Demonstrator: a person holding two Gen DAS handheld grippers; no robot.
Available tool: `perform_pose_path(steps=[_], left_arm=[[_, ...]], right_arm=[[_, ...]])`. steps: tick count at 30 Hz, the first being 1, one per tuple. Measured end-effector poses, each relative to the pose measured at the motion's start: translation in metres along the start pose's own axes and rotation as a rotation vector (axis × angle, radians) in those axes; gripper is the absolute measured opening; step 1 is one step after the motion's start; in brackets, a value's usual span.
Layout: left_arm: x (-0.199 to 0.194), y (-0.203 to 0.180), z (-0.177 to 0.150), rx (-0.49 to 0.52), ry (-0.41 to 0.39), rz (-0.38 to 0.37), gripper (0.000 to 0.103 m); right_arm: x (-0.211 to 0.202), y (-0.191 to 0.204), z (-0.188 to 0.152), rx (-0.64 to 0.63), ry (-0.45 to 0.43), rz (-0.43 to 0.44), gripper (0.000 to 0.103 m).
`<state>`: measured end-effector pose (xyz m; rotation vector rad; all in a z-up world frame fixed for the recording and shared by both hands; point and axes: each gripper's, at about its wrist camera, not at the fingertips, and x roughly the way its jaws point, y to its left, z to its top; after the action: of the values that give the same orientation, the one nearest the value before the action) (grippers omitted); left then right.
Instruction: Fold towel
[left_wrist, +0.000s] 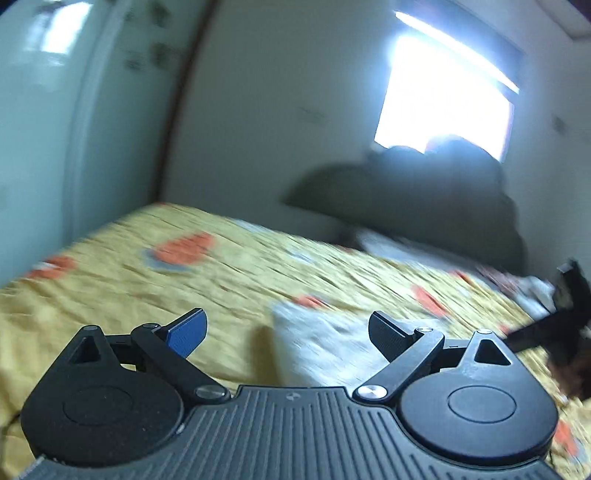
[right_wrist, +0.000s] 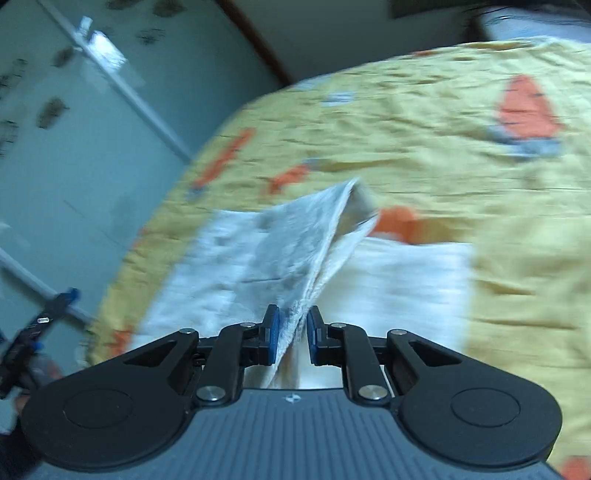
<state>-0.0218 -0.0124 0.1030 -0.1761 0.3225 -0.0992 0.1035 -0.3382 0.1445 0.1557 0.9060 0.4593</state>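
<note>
While the bed (right_wrist: 424, 122) under its yellow patterned cover fills the room, the white towel (right_wrist: 258, 254) lies on it, one edge raised into the right gripper (right_wrist: 291, 328), clamped on it. The left gripper (left_wrist: 288, 336) hovers spread apart, empty, towel just beyond.

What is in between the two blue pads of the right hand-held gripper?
A fold of the white towel is pinched between the pads of the right hand-held gripper, lifted off the yellow bedspread. The right wrist view shows it.
</note>
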Motion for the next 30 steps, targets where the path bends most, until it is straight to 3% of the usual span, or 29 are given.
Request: perform_pose_path(steps=[3, 6, 8, 10, 14, 20, 23, 25, 26, 29, 30], left_arm=[[0.031, -0.023, -0.019, 0.071, 0.081, -0.104, 0.095], [0.047, -0.046, -0.034, 0.17, 0.108, -0.128, 0.094], [0.051, -0.049, -0.035, 0.151, 0.11, -0.146, 0.095], [0.056, -0.048, -0.039, 0.136, 0.122, -0.161, 0.095], [0.061, -0.056, -0.047, 0.203, 0.182, -0.11, 0.095], [0.068, -0.046, -0.055, 0.132, 0.263, -0.073, 0.095], [0.07, -0.046, -0.057, 0.145, 0.277, -0.049, 0.095], [0.071, -0.043, -0.056, 0.135, 0.285, -0.047, 0.095], [0.071, -0.042, -0.056, 0.126, 0.286, -0.049, 0.096], [0.075, -0.039, -0.058, 0.115, 0.305, -0.032, 0.096], [0.077, -0.039, -0.06, 0.113, 0.318, -0.025, 0.096]], right_arm=[[0.0, -0.033, -0.009, 0.081, -0.014, -0.04, 0.015], [0.005, -0.05, -0.019, 0.184, -0.033, 0.059, 0.015], [0.006, -0.057, -0.023, 0.267, -0.019, 0.174, 0.016], [0.01, -0.055, -0.022, 0.273, -0.009, 0.173, 0.021], [0.021, -0.064, -0.027, 0.303, 0.024, 0.188, 0.025], [0.042, -0.067, -0.033, 0.379, 0.048, 0.31, 0.029], [0.045, -0.059, -0.033, 0.361, 0.047, 0.355, 0.05], [0.045, -0.05, -0.031, 0.34, 0.045, 0.381, 0.073], [0.045, -0.045, -0.03, 0.325, 0.046, 0.37, 0.076], [0.048, -0.028, -0.03, 0.241, 0.038, 0.306, 0.068], [0.049, -0.022, -0.029, 0.202, 0.047, 0.267, 0.037]])
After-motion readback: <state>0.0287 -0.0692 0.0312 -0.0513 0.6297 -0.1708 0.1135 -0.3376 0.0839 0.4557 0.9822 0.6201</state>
